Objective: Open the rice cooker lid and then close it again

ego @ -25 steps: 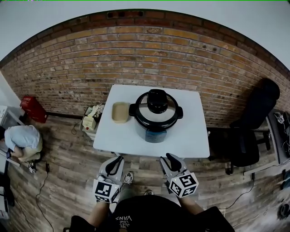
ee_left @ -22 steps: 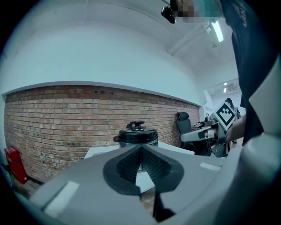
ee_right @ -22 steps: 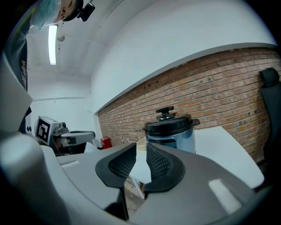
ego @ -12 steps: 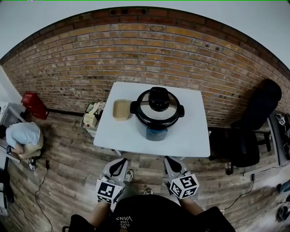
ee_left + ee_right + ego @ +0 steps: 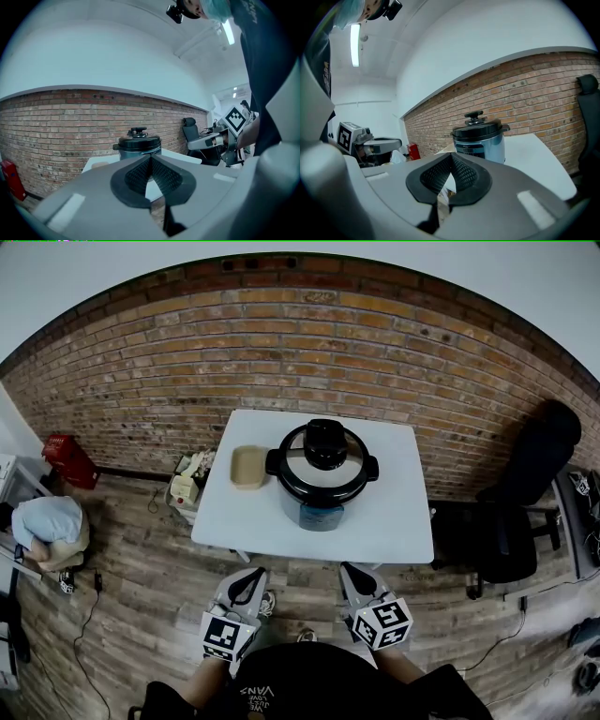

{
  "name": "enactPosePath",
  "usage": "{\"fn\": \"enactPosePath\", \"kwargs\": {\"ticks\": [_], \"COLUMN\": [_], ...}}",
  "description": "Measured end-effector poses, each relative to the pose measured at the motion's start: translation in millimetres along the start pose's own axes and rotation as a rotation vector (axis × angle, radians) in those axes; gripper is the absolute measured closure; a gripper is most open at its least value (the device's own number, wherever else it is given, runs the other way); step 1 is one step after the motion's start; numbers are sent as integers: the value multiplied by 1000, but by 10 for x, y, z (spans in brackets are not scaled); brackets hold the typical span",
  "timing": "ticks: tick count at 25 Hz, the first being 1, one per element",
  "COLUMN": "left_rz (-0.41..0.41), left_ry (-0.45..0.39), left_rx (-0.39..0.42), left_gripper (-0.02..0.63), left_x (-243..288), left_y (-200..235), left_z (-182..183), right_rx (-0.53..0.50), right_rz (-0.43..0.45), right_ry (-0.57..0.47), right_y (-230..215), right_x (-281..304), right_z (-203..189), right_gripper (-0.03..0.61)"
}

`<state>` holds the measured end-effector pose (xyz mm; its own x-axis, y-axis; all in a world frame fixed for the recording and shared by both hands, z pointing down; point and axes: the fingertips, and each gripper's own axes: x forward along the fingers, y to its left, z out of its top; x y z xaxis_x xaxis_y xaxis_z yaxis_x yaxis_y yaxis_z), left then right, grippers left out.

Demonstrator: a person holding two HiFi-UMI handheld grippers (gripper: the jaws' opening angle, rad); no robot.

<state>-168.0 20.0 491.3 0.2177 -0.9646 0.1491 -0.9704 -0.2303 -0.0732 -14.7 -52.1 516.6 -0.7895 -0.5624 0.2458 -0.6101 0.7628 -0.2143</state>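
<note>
The rice cooker (image 5: pixel 322 474) stands in the middle of the white table (image 5: pixel 394 521), its black lid (image 5: pixel 323 463) down and a black knob on top. It also shows ahead in both gripper views, as the cooker (image 5: pixel 138 143) and the cooker (image 5: pixel 480 138). My left gripper (image 5: pixel 247 583) and right gripper (image 5: pixel 356 581) hang side by side in front of the table's near edge, well short of the cooker. Both are shut, pads together, with nothing between them.
A tan dish (image 5: pixel 248 468) lies on the table left of the cooker. A brick wall (image 5: pixel 309 352) runs behind. A black chair (image 5: pixel 516 512) stands to the right, a red object (image 5: pixel 67 460) and a crouching person (image 5: pixel 47 526) to the left. Wooden floor lies below.
The jaws of both grippers have closed; a second ago the right ones stood clearly apart. The hands have hardly moved.
</note>
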Motion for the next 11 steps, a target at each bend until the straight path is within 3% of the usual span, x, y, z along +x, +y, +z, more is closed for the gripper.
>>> {"fn": "enactPosePath", "kwargs": {"ticks": [11], "left_rz": [2], "left_ry": [1], "left_rx": [4], "left_gripper": [612], "left_x": [60], "left_y": [-23], "left_z": [1], "right_rx": [-18], "right_rz": [24], "right_ry": [6], "right_y": [-13], "right_x": [34], "right_z": [50], "right_gripper": [574]}}
